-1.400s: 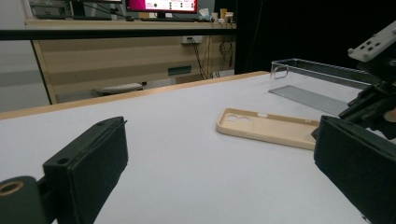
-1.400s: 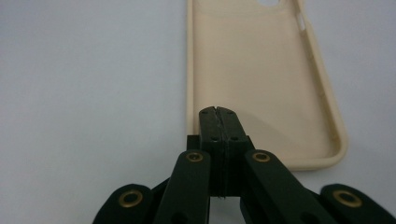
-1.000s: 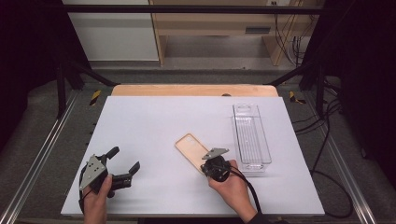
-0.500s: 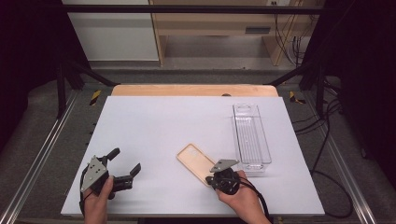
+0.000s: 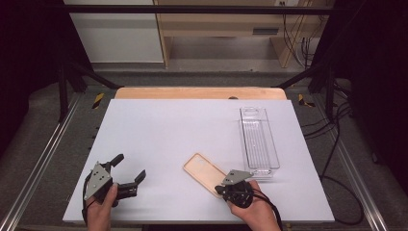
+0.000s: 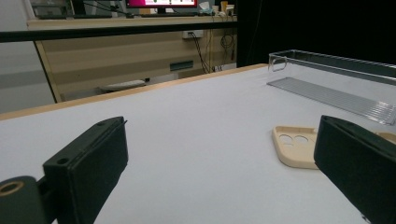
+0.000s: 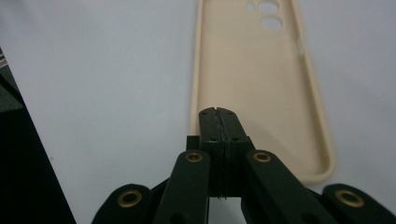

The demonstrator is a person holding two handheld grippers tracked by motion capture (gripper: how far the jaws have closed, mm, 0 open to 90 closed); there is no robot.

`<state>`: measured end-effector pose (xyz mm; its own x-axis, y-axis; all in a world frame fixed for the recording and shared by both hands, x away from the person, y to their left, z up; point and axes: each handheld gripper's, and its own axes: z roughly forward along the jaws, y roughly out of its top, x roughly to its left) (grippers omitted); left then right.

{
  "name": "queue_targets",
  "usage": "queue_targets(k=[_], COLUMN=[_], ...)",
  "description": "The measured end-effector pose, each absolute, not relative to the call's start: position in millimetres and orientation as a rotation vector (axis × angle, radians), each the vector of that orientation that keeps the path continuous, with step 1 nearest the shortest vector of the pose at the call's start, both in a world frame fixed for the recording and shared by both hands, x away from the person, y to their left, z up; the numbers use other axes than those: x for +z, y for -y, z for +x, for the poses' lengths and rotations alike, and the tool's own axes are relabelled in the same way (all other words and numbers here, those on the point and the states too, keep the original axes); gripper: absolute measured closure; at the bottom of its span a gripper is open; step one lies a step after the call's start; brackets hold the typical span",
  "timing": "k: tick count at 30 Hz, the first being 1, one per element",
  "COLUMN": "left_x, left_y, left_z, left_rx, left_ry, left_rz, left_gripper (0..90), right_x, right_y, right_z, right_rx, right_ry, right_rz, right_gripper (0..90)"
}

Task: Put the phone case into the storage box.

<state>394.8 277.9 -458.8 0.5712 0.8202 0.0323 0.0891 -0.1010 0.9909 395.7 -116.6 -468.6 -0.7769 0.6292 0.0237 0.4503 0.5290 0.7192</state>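
Observation:
A beige phone case (image 5: 204,173) lies open side up on the white table (image 5: 168,130), near the front edge. My right gripper (image 5: 218,188) is shut at the case's near end. In the right gripper view its closed tips (image 7: 218,112) rest over the inside of the case (image 7: 261,70), close to one long wall; nothing shows between the jaws. My left gripper (image 5: 129,167) is held open at the front left, apart from the case. Between its wide-set jaws (image 6: 219,163) the case (image 6: 299,147) lies off to the right, camera holes facing me.
A clear, long plastic tray (image 5: 260,139) stands at the right of the table, just beyond the case; it is also in the left gripper view (image 6: 336,79). A wooden strip (image 5: 199,93) runs along the table's far edge. Metal rails flank both sides.
My right gripper has drawn back toward the front edge, and the phone case has slid with it, closer to the person. The left gripper has barely moved.

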Motion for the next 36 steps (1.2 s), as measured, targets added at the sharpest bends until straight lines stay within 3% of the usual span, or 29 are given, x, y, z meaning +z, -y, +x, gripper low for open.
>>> queue_targets(k=[7, 17, 20, 25, 36], left_x=[-459.0, -459.6, -459.5, -459.5, -460.0], left_y=[-273.5, -268.9, -268.4, -266.4, -255.4], left_z=[395.7, 398.3, 398.7, 399.2, 399.9], left_rx=[0.737, 0.723, 0.72, 0.714, 0.685], left_ry=[-0.776, -0.778, -0.785, -0.798, -0.839], left_rz=[1.59, 1.599, 1.596, 1.594, 1.61], left_gripper=[2.9, 2.6, 2.3, 2.2, 2.2], right_x=[-456.5, -466.0, -468.3, -474.2, -478.7], right_y=[108.0, 100.9, 98.4, 92.0, 95.4], right_z=[392.7, 396.6, 397.0, 393.9, 394.1], right_rx=[1.194, 1.102, 1.092, 1.059, 1.042], right_ry=[-2.438, -2.468, -2.491, -2.53, -2.541], right_rz=[0.817, 0.878, 0.891, 0.876, 0.901], right_gripper=[70.2, 22.0, 16.1, 20.6, 60.9])
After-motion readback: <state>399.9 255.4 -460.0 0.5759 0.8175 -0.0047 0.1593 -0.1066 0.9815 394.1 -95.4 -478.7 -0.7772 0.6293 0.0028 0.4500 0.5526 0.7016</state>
